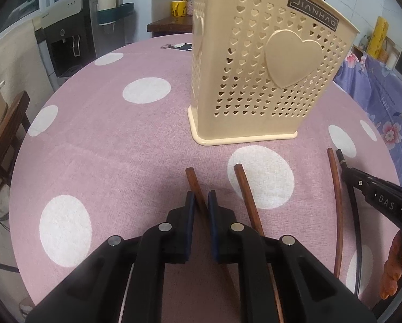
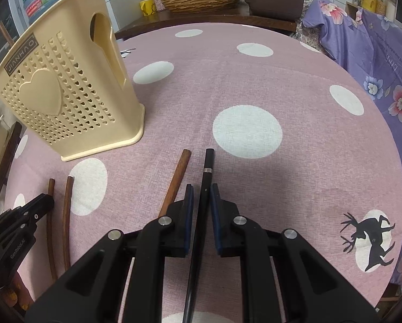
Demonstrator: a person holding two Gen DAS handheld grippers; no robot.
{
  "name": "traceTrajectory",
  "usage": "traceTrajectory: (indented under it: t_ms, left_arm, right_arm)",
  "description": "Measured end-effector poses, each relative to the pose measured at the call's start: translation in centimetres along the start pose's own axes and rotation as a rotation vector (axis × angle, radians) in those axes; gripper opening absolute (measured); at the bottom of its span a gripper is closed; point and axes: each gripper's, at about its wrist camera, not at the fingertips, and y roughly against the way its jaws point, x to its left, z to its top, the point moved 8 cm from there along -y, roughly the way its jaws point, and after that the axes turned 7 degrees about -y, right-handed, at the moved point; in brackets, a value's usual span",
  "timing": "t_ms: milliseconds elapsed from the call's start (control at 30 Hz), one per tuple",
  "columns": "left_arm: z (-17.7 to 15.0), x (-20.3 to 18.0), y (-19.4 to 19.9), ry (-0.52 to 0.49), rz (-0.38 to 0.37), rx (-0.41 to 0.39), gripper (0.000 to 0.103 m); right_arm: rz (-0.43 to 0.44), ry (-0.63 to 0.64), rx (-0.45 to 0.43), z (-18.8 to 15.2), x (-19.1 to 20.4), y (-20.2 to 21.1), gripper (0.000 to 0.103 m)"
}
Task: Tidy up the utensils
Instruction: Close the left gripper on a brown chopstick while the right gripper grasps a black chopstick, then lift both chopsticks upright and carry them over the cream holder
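Chopsticks: four lie on the pink spotted cloth, all in front of the holder.
Holder: cream, heart-pierced, upright on the cloth.
Left gripper: fingers clamped on a brown chopstick, front of the holder.
Free brown chopsticks: one just right of the gripped one, another further right.
Right gripper: fingers clamped on the black chopstick, right of the holder.

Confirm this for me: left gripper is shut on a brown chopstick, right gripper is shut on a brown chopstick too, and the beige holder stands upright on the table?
Not quite. The right gripper is shut on a black chopstick, as the right wrist view shows. The left gripper does hold a brown chopstick, and the beige holder stands upright.
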Motion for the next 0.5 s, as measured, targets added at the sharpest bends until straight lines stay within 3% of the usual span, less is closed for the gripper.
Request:
traceTrajectory:
  t_ms: [67,200,367,500]
  left_arm:
    - [-0.2,0.0,0.1,0.014,0.004,-0.004,0.015]
    - [-0.3,-0.7,0.3,0.035,-0.002,-0.016,0.032]
    - [-0.2,-1.1,0.2,0.034,0.06,-0.045,0.031]
    - [-0.4,-0.9,0.3,0.031,0.101,-0.058,0.021]
  right_arm:
    - [-0.008,0.008,-0.006,-0.1,0.1,0.0,0.014]
    - [-0.016,0.015,-0.018,-0.2,0.3,0.0,0.014]
    - [-0.041,0.05,-0.044,-0.5,0.7,0.1,0.014]
    - [-0.056,0.062,-0.061,-0.5,0.7,0.2,0.014]
